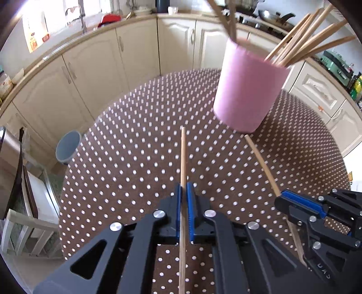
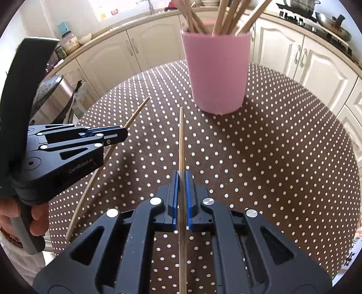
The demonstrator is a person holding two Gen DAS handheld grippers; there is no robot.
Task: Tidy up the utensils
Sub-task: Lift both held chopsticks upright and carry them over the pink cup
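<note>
A pink cup (image 1: 248, 90) (image 2: 217, 72) stands on the far side of the round dotted table (image 1: 135, 158) and holds several wooden chopsticks (image 1: 305, 38) (image 2: 226, 15). My left gripper (image 1: 183, 187) is shut on a single chopstick (image 1: 183, 153) whose tip points towards the cup. In the right wrist view this gripper (image 2: 125, 133) shows at the left, with its chopstick (image 2: 138, 110) slanting across it. My right gripper (image 2: 182, 176) is shut on another chopstick (image 2: 181, 140) that points at the cup's base. The left wrist view shows it (image 1: 280, 199) low at the right with its stick (image 1: 260, 158).
Cream kitchen cabinets (image 1: 101, 67) curve around behind the table. A grey bin (image 1: 67, 147) stands on the floor at the left, with a white chair (image 1: 27, 226) nearer. A steel appliance (image 2: 56, 95) sits left of the table. A person's hand (image 2: 34, 217) holds the left gripper's handle.
</note>
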